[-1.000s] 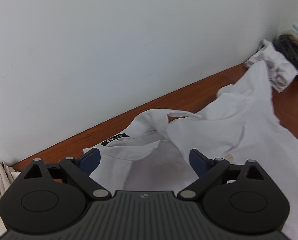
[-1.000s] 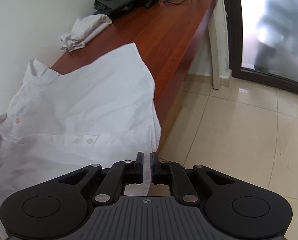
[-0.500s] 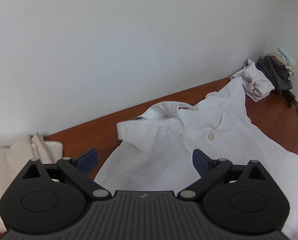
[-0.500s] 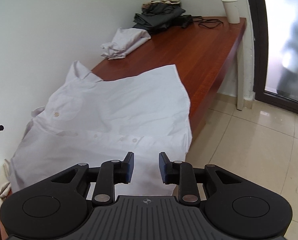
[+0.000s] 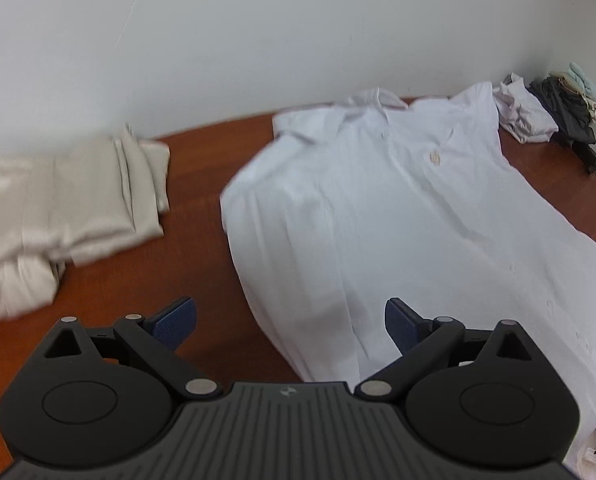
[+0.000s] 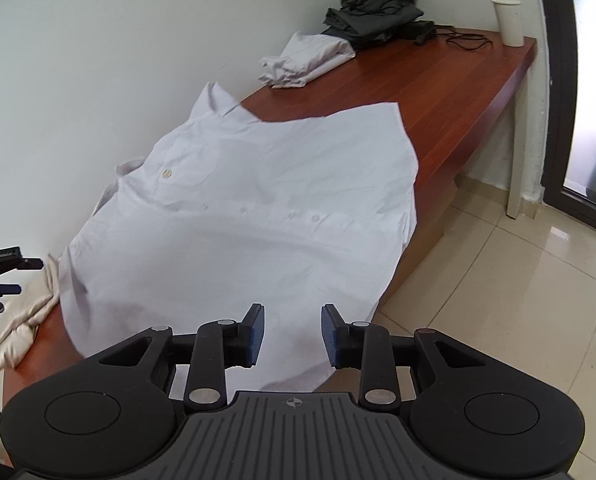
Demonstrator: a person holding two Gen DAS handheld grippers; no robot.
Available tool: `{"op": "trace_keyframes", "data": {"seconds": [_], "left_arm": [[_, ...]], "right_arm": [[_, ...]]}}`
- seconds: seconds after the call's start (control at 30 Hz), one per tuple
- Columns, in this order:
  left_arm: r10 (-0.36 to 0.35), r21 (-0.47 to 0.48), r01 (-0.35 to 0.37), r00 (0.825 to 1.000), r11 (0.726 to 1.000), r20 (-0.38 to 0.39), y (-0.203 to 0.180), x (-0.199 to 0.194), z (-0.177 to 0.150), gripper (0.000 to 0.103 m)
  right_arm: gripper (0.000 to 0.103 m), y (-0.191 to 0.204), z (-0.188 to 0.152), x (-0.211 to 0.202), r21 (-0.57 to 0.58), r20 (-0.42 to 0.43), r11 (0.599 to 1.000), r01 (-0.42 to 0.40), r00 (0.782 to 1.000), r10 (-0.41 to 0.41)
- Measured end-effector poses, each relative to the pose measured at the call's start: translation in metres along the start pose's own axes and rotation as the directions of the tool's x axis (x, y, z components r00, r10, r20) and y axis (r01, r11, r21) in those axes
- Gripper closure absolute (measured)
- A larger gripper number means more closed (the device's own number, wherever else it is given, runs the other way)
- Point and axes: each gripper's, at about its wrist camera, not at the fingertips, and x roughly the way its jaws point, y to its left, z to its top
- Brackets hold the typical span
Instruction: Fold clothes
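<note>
STATE: left gripper (image 5: 290,322) spread wide, right gripper (image 6: 292,334) parted, nothing held | RISK: white shirt (image 6: 238,216) overhung table (image 6: 437,92) edge; slippage judged possible — cause: hem tugged

- My left hand-held gripper (image 5: 290,320) fills the bottom of the view, its two blue-padded fingers (image 5: 176,320) spread wide apart with nothing between them.
- Ahead lies a white shirt (image 5: 397,216), spread front up on a reddish-brown wooden surface (image 5: 202,240), collar toward the white wall (image 5: 258,40).
- The shirt's near hem reaches down between my fingers; the right finger shows against the cloth, the left against bare wood.
- Left of the shirt, apart from it, sits a blurred stack of folded beige cloth (image 5: 66,204).
- At the far right, a crumpled pale garment (image 5: 523,114) touches the shirt's corner.
- Beside it, against the wall, stands a pile of dark and light clothes (image 5: 569,104).
</note>
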Motion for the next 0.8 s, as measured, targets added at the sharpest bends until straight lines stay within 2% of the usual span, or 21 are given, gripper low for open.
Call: {"op": "trace_keyframes", "data": {"seconds": [0.13,0.27,0.43,0.57,0.73,0.77,0.8], "left_arm": [[0.024,-0.020,-0.023,1.000,1.000,0.015,-0.007,0.004,-0.038,0.004],[0.037,-0.029,-0.037,0.999,0.999,-0.010,-0.017,0.012,-0.066,0.010],[0.023,-0.084,-0.026,0.999,0.996,-0.037,-0.018,0.017,-0.085,0.012],[0.009,-0.145,-0.018,0.998,0.989,-0.065,-0.016,0.025,-0.091,0.018],[-0.025,-0.177,0.007,0.995,0.984,-0.101,-0.021,0.036,-0.090,0.041],[-0.033,-0.172,0.014,0.994,0.985,-0.109,-0.023,0.037,-0.090,0.056],[-0.047,-0.164,0.027,0.992,0.986,-0.120,-0.025,0.040,-0.090,0.085]], "right_arm": [[0.063,0.010,-0.017,0.001,-0.048,-0.034,0.999,-0.013,0.999,0.012],[0.063,0.022,-0.031,0.001,-0.082,-0.061,0.996,-0.017,0.998,0.012],[0.063,0.032,-0.036,-0.006,-0.083,-0.057,0.996,-0.008,0.998,0.003],[0.062,0.036,-0.040,-0.014,-0.095,-0.047,0.995,0.017,0.999,-0.021],[0.061,0.033,-0.042,-0.024,-0.074,-0.031,0.996,0.046,0.998,-0.048],[0.061,0.031,-0.042,-0.026,-0.070,-0.027,0.996,0.051,0.998,-0.053],[0.061,0.030,-0.041,-0.028,-0.065,-0.023,0.996,0.056,0.998,-0.057]]}}
